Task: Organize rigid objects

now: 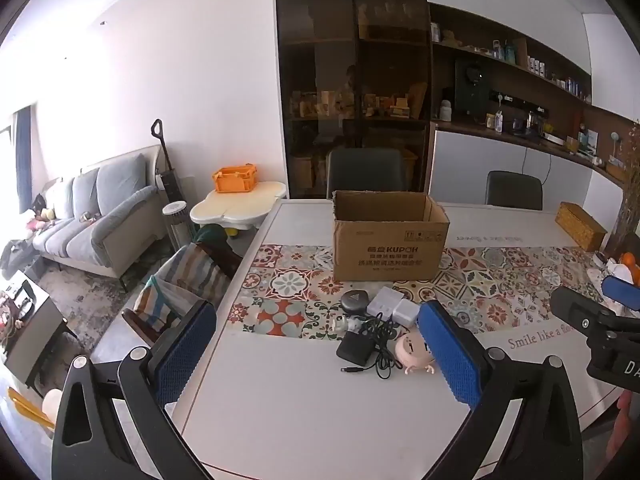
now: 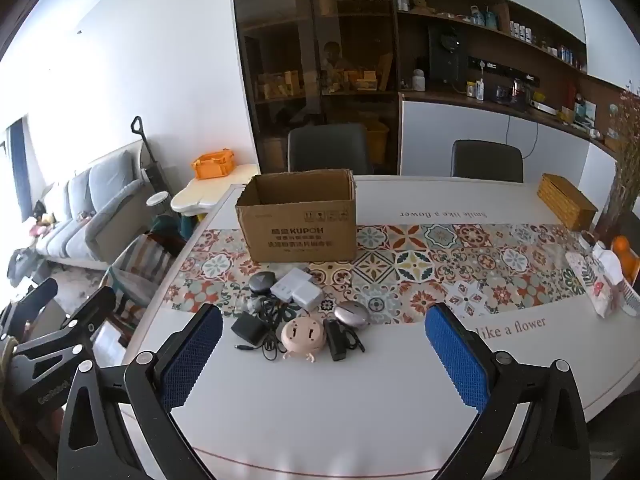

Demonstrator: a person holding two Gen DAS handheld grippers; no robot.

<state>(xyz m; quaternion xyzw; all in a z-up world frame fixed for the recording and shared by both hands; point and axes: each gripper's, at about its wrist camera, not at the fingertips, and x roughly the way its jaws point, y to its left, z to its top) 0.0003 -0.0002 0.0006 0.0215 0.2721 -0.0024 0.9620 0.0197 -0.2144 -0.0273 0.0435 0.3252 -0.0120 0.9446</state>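
Note:
An open cardboard box [image 1: 390, 236] [image 2: 298, 220] stands on the patterned runner. In front of it lies a cluster of small items: a dark round case [image 2: 262, 282], two white chargers [image 2: 298, 290], a black adapter with cable [image 2: 250, 330], a pink round device [image 2: 301, 336], a silver oval case [image 2: 352, 313] and a small black block [image 2: 334, 340]. My left gripper [image 1: 316, 356] is open and empty above the near table, left of the cluster. My right gripper [image 2: 324, 356] is open and empty, just in front of the cluster.
A wicker box [image 2: 566, 200] sits at the far right of the white table [image 2: 320, 420]. Patterned bags and an orange object [image 2: 608, 276] lie at the right edge. Two dark chairs [image 2: 486, 160] stand behind the table. A striped chair [image 1: 188, 280] stands at the left.

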